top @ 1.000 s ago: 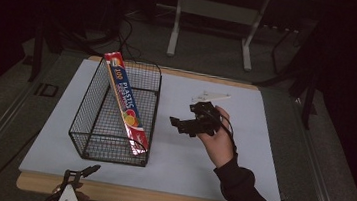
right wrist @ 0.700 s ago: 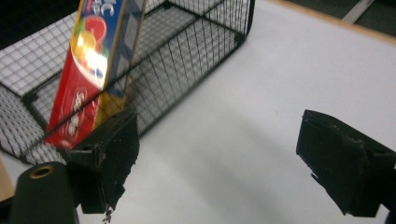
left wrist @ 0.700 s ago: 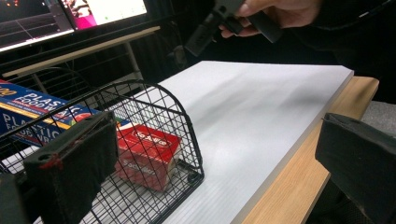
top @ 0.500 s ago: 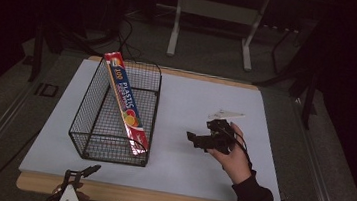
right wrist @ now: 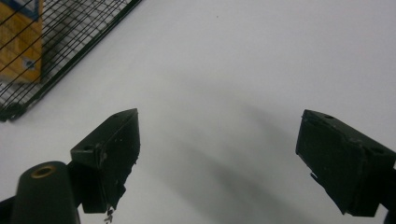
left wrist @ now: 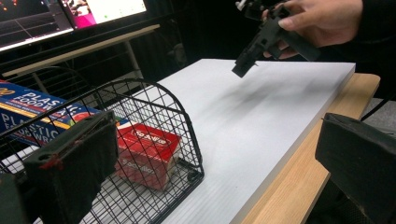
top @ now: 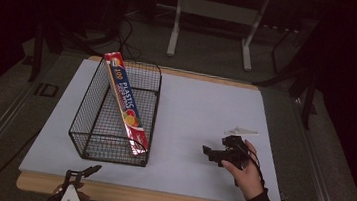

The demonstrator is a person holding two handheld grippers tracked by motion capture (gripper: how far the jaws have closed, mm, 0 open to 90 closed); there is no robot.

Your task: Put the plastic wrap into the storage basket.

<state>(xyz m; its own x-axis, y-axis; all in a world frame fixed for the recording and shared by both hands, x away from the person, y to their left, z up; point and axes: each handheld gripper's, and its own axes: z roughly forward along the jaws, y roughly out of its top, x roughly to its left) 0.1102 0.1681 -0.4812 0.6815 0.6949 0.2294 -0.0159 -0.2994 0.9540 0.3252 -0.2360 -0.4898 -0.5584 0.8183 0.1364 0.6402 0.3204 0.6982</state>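
- The table [top: 205,118] has a big white top with a strip of wood along the near edge.
- A black wire basket [top: 114,119] sits on the left part of the white top. In the left gripper view the basket [left wrist: 154,140] is just past the jaws.
- A long box [top: 126,106] of plastic wrap leans inside the basket. Its low end is down by the near right corner and its high end sticks up over the far left rim. It is blue with red ends. In the left gripper view the box [left wrist: 144,151] shows its red end through the wire.
- A person's right hand [top: 247,170] comes in from the bottom right and holds the right gripper [top: 213,154] just above the white top, well to the right of the basket. The jaws point left, toward the basket.
- In the right gripper view the right gripper [right wrist: 217,154] has its two black jaws wide apart with nothing between them. Bare white top lies under them, and a corner of the basket [right wrist: 56,51] is at the top left.
- The left gripper [top: 83,176] is low at the near edge of the table, in front of the basket. In its own view the left gripper [left wrist: 217,177] has its jaws wide apart and holds nothing.
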